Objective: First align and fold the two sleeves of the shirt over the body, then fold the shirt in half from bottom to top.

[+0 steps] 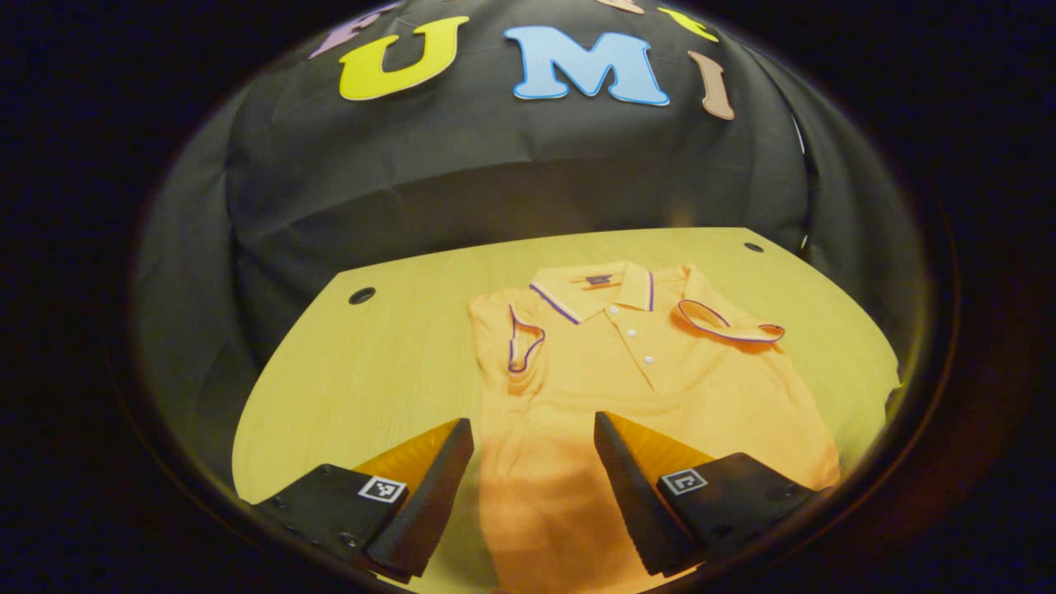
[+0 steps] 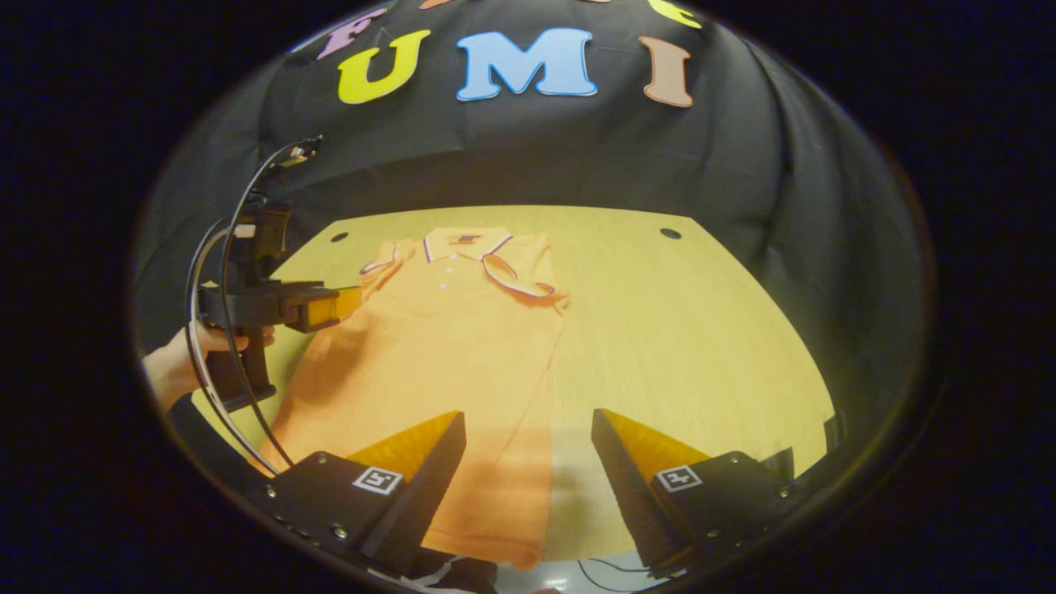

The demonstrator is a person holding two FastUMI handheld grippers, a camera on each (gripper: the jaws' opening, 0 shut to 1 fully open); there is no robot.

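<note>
A pale yellow wood-grain desk (image 1: pixel 388 363) with round dark holes near its far corners is carrying an orange short-sleeved polo shirt (image 1: pixel 610 388), which is lying flat, collar pointing toward the far edge, sleeves folded inward.

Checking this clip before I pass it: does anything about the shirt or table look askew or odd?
Nothing is damaged or spilled. The orange polo shirt lies flat on the table, both sleeves already folded inward. The folds are uneven: the one on the image's right, sleeve, lies slanted, its cuff reaching past the shirt's side edge.

pale wood table (image 1: pixel 388 363), black cloth wall (image 1: pixel 511 165)
</note>
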